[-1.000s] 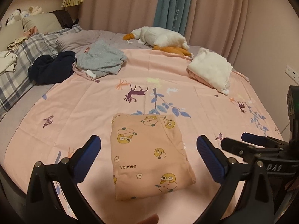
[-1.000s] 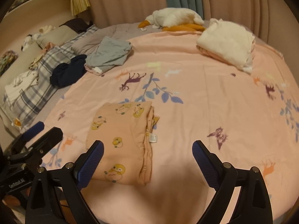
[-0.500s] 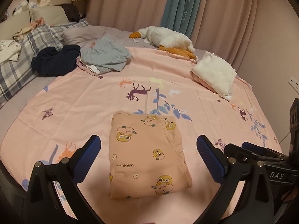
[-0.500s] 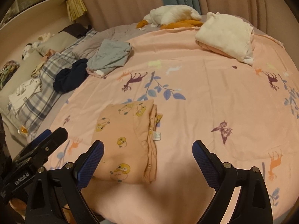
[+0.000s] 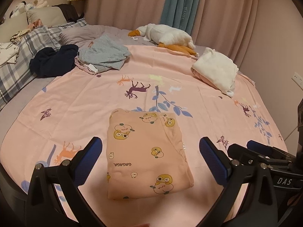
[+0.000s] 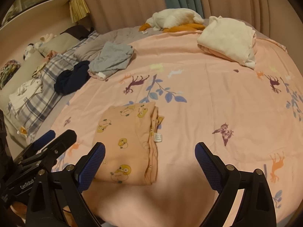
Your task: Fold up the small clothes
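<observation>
Left wrist view: both claws have drawn back and up over the last second; more bed shows around the folded peach garment [image 5: 145, 151]. Left gripper [image 5: 150, 155] wide, empty. Right gripper [image 6: 149, 158] wide, empty. Garment lies near centre on the pink sheet [image 5: 85, 102], touched by neither. Judged: this piece done, next pick due. Count: one folded peach; one cream stack [image 5: 215, 70] far right; one grey heap [image 5: 103, 56], one navy heap [image 5: 54, 60] far left.

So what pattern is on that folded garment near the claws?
Peach with yellow cartoon ducks on the folded garment; clearest in the left wrist view.
</observation>
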